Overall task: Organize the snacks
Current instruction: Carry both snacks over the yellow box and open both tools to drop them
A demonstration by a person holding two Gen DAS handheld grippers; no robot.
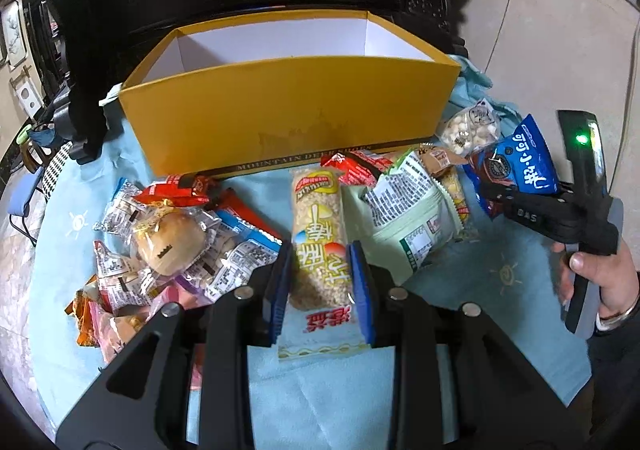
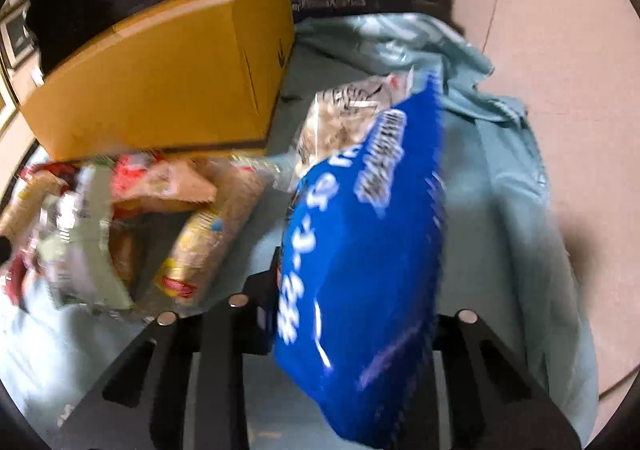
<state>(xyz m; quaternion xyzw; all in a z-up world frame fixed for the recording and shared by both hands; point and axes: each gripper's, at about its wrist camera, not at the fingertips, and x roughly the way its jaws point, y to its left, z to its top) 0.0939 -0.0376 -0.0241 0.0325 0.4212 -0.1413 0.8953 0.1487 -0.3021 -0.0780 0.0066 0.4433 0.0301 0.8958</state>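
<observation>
The yellow box [image 1: 288,106] stood open on the desk [image 1: 460,298]. In front of the box, the left tool [image 1: 322,284] gripped the rice bar [image 1: 320,238]. Right of the box, the right tool [image 2: 352,290] held the blue bag [image 2: 360,262] raised.

The yellow box [image 1: 288,110] carries a dark band along its bottom edge printed "MOUNTAIN DE…", the rest hidden by snacks. The blue bag [image 1: 524,162] shows white lettering, upside down, reading "可可小球". The rice bar [image 1: 320,234] has large Chinese characters, not clearly legible. The right gripper [image 1: 500,190] body bears "DAS".
</observation>
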